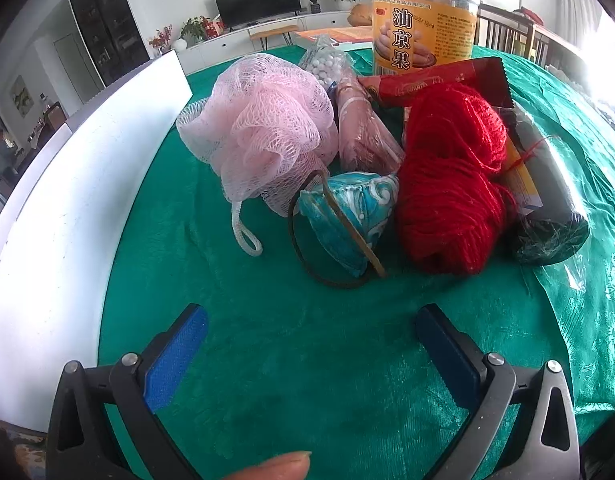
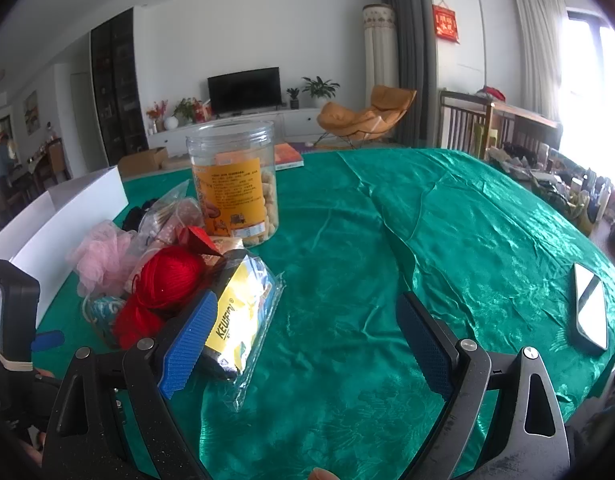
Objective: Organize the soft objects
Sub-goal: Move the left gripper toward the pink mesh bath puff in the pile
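Note:
A pile of objects lies on the green tablecloth (image 1: 291, 360). In the left wrist view I see a pink mesh bath pouf (image 1: 263, 128), a red yarn ball (image 1: 451, 176), a teal patterned pouch (image 1: 355, 216) with a dark loop strap, and a pink wrapped roll (image 1: 363, 128). My left gripper (image 1: 311, 348) is open and empty, short of the pile. In the right wrist view the yarn (image 2: 163, 292) and pouf (image 2: 103, 256) sit to the left. My right gripper (image 2: 303, 340) is open and empty, its left finger beside a plastic bag with a yellow label (image 2: 243, 312).
A clear snack jar (image 1: 423, 20) stands behind the pile, also in the right wrist view (image 2: 235, 180). A red snack packet (image 1: 439, 80) and a dark bagged roll (image 1: 547, 192) lie by the yarn. A white box (image 1: 67, 208) stands on the left. A phone (image 2: 591, 312) lies at the right.

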`<state>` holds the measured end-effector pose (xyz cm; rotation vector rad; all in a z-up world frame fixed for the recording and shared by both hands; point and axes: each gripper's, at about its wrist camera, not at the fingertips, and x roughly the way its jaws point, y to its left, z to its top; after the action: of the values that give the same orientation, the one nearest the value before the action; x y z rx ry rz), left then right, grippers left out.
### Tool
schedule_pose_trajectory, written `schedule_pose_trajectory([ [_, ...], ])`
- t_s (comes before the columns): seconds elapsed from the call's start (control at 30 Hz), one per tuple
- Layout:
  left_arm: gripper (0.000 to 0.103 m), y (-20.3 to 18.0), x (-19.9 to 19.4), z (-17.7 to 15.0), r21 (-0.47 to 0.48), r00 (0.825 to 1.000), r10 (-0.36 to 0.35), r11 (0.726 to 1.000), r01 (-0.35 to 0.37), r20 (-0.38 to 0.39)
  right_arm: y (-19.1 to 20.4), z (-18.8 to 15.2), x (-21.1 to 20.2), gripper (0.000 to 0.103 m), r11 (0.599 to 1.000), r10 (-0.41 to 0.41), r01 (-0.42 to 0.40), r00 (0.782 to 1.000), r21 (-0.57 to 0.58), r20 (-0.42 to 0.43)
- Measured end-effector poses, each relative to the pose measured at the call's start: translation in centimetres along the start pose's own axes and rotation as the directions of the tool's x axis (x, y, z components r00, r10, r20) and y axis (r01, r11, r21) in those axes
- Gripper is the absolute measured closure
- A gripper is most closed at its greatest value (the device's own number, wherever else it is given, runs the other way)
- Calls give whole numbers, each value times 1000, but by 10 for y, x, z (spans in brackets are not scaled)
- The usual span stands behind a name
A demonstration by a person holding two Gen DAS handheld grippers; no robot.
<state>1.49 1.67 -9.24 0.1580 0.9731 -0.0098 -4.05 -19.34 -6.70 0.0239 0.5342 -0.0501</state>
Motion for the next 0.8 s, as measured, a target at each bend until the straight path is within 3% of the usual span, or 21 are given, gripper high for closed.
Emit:
schedule_pose_trajectory([
  [0.27,0,19,12,2,-110,995,-93,990,88,-44,0,-1,1,11,1000,3,-3,1000,5,-3],
  [0.8,0,18,14,4,-99,994,-100,991,95,-50,-3,-1,1,11,1000,5,-5,1000,7,-4],
])
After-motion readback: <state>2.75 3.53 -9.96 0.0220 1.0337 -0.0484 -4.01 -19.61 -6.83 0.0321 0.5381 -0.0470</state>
